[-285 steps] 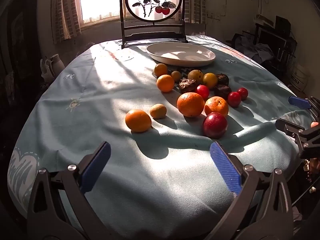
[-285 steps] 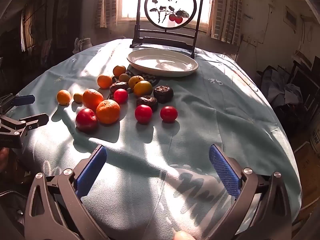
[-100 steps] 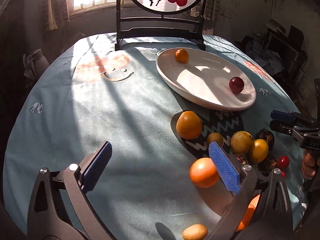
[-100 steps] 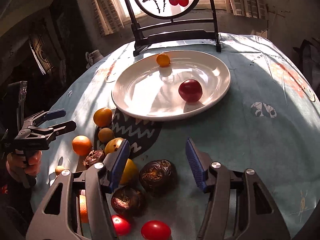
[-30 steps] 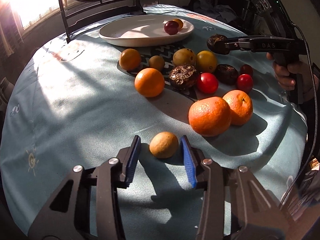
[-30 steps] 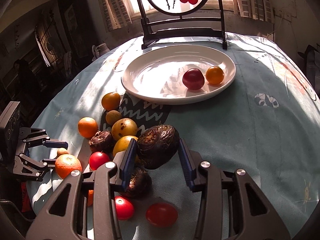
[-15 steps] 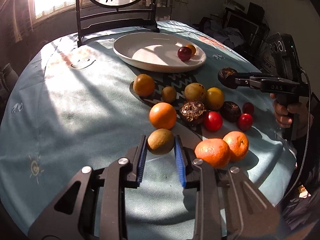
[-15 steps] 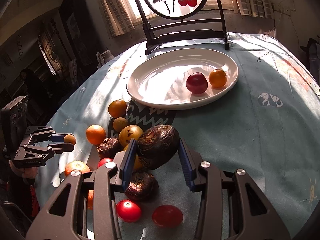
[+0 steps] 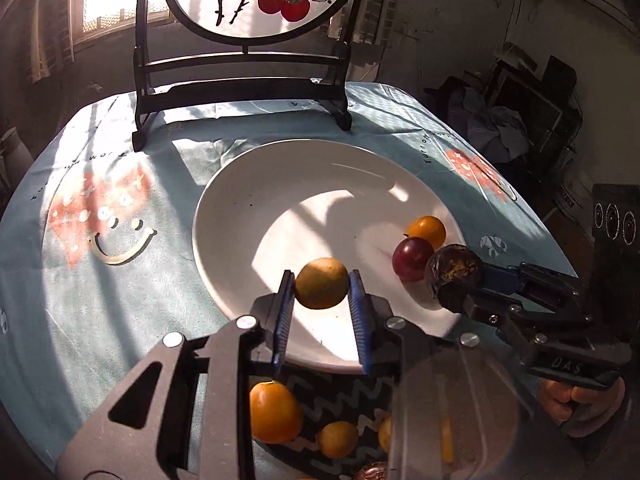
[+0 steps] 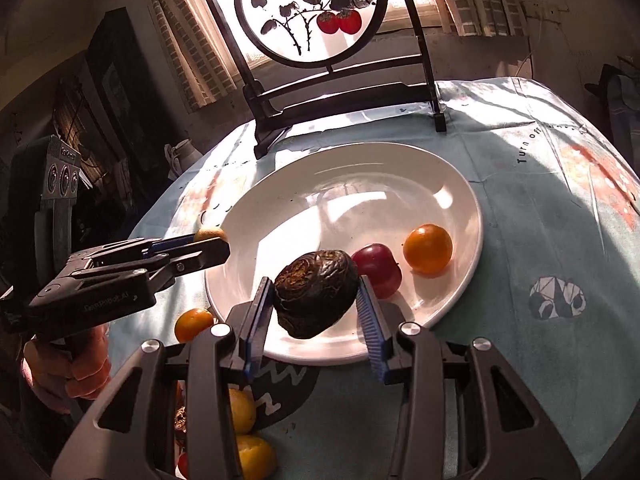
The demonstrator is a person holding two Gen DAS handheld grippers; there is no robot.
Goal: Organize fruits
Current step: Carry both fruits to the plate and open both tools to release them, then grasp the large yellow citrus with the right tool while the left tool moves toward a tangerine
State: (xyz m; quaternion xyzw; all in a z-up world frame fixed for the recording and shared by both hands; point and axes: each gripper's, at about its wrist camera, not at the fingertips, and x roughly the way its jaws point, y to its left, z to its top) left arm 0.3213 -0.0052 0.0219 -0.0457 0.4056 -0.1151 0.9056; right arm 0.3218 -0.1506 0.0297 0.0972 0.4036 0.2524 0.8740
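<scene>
White plate [image 9: 224, 216] on teal-clothed bench [image 9: 100, 280]; red plum [image 9: 412, 258] and small orange [image 9: 427, 232] touching near its 3 o'clock rim, centre and 9 o'clock side bare. Left gripper [image 9: 322, 304] fingers clamped on yellow-brown fruit [image 9: 321, 283] above near rim; right gripper [image 10: 316, 316] fingers clamped on dark wrinkled fruit [image 10: 316, 292], just beside plum. Black framed screen [image 9: 244, 60] blocking 12 o'clock edge. Loose yellow and orange fruit [image 9: 274, 412] crowded at 6 o'clock.
</scene>
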